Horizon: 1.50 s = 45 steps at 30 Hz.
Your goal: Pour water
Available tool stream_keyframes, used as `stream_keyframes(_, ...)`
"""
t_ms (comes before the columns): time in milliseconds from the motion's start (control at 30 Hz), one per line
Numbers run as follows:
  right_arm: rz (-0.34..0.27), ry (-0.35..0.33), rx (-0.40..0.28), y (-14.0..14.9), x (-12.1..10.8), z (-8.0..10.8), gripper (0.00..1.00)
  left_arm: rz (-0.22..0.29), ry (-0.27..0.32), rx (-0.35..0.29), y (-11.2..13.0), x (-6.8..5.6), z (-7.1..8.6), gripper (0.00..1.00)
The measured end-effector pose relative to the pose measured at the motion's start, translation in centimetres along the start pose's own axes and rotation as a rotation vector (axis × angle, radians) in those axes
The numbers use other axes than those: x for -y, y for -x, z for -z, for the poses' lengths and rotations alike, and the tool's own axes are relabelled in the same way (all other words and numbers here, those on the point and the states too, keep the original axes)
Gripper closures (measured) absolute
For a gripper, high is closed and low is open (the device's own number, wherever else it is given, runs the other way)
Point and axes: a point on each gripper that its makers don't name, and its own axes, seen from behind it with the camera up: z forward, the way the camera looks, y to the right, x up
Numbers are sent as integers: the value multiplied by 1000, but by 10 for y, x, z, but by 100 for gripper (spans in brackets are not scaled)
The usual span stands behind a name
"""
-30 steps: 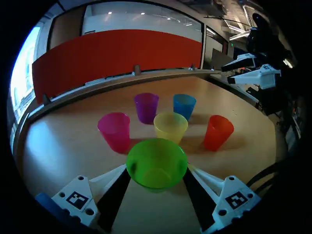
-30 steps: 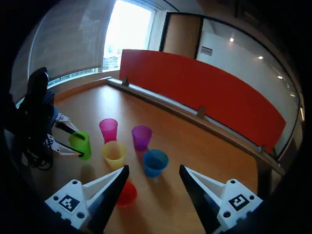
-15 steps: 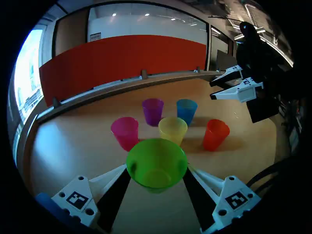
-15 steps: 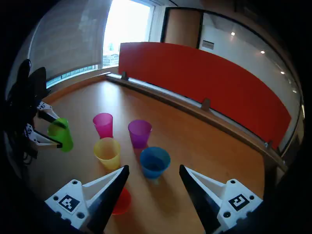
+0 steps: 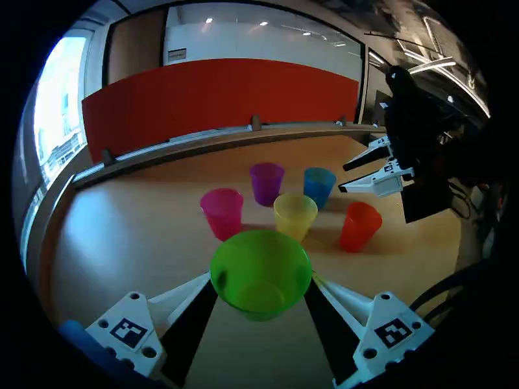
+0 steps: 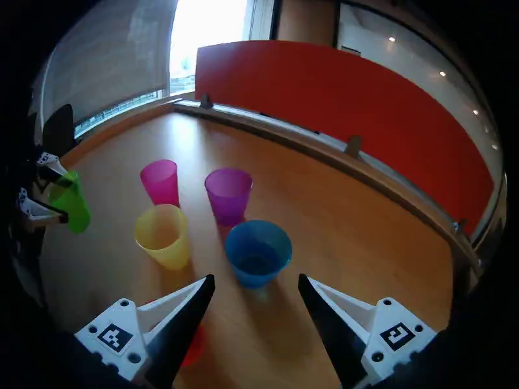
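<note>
Left gripper view, left to right. Left tongs [image 5: 261,288] pinching green cup [image 5: 260,262], both fingers on its wall, cup upright. Pulled farther back from the cluster than a second ago, other cups smaller in frame. Beyond: pink cup [image 5: 222,211], purple cup [image 5: 266,182], yellow cup [image 5: 295,215], blue cup [image 5: 319,186], orange-red cup [image 5: 360,224]. Far right, right tongs [image 5: 342,181] lower and nearer the blue cup than before.

Right gripper view. Far left, green cup in left tongs, apparently lifted off the tabletop. Then pink, yellow, purple, blue. Right tongs spread, gripping nothing, moved in on the blue cup, now dead ahead just off the fingertips. Orange-red cup mostly hidden under the left finger.

Reading: pour not begun; probably setting up green into blue. Water in either cup: cannot tell.

Tabletop [image 5: 130,227]: pale wood, smooth, slight sheen. Red partition [image 5: 220,97] along far edge. Bright window [image 5: 55,123] at left, glass wall [image 5: 259,40] and ceiling lights behind.
</note>
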Motion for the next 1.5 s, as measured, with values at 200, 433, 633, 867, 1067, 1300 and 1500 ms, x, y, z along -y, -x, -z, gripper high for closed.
stream_keyframes(200,-37,-21,26,5,2,-17,0,7,-15,3,1,3,5,15)
stream_keyframes(433,-65,-29,45,8,-1,-31,0,21,-26,0,-1,6,8,15)
stream_keyframes(633,-77,-33,45,8,-2,-41,0,29,-32,-3,-2,7,11,15)
stream_keyframes(867,-88,-40,24,3,-1,-48,0,30,-42,-2,-1,9,16,15)
stream_keyframes(1067,-92,-48,4,-1,0,-55,0,35,-47,0,1,9,20,15)
stream_keyframes(1300,-77,-58,-13,-5,0,-60,0,35,-53,4,3,9,24,15)
stream_keyframes(1500,-57,-71,-27,-9,0,-62,0,36,-54,3,2,7,26,15)
